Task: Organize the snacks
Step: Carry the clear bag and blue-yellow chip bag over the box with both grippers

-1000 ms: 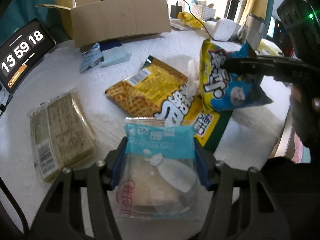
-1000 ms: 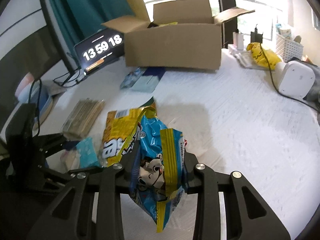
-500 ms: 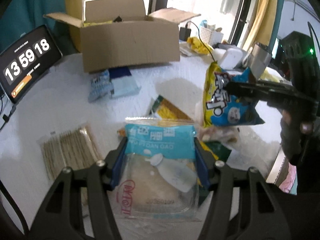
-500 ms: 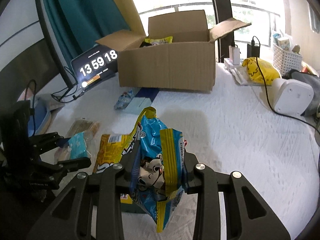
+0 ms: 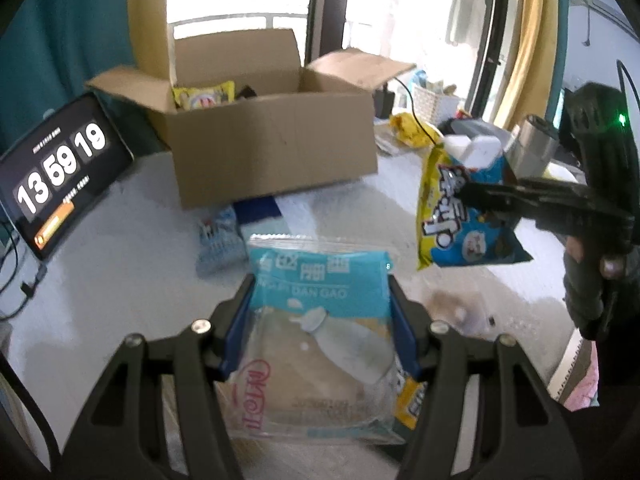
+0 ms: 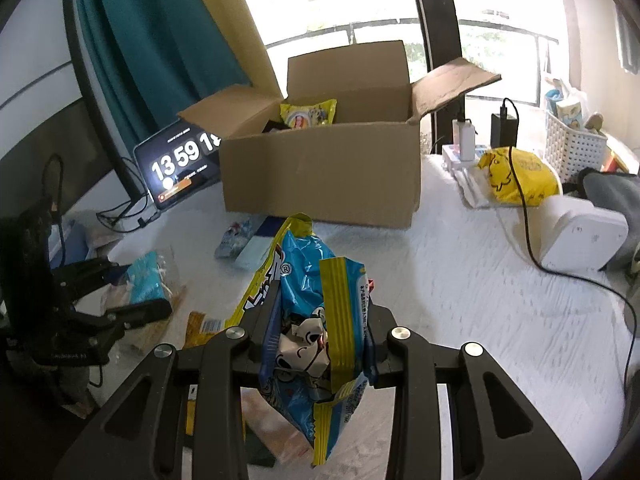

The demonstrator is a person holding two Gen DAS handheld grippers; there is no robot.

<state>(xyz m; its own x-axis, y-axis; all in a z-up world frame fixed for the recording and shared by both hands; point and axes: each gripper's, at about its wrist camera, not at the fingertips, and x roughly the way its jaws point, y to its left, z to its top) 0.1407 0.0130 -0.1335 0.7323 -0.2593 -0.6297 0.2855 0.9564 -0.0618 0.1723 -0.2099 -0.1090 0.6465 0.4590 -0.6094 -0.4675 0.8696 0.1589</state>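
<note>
Nearest in the left wrist view: left claw (image 5: 320,320) pinching a clear cake packet (image 5: 316,344) with a teal band, blue pads pressed against both its sides, packet lifted off the white bench (image 5: 112,280). At 3 o'clock from it, right claw (image 5: 472,196) clamped on a blue and yellow snack bag (image 5: 460,220), held in the air, hanging nearly upright. In the right wrist view, same bag (image 6: 316,320) squeezed between the two fingers, crumpled, yellow seam facing the camera; left claw (image 6: 132,288) at 9 o'clock with the teal packet (image 6: 146,282).

Farther out on the bench, toward 12 o'clock: a small pale blue packet (image 5: 218,240) and a dark blue flat pack (image 5: 256,210), lying just before the box.

Beyond these, an open cardboard box (image 6: 320,168) with flaps spread, a yellow snack bag (image 6: 308,114) standing inside. At 10 o'clock of the box, a tablet clock (image 5: 56,168) reading 13 59 19. At 2 o'clock, a yellow plastic bag (image 6: 516,176) and a white basket (image 6: 576,148).
</note>
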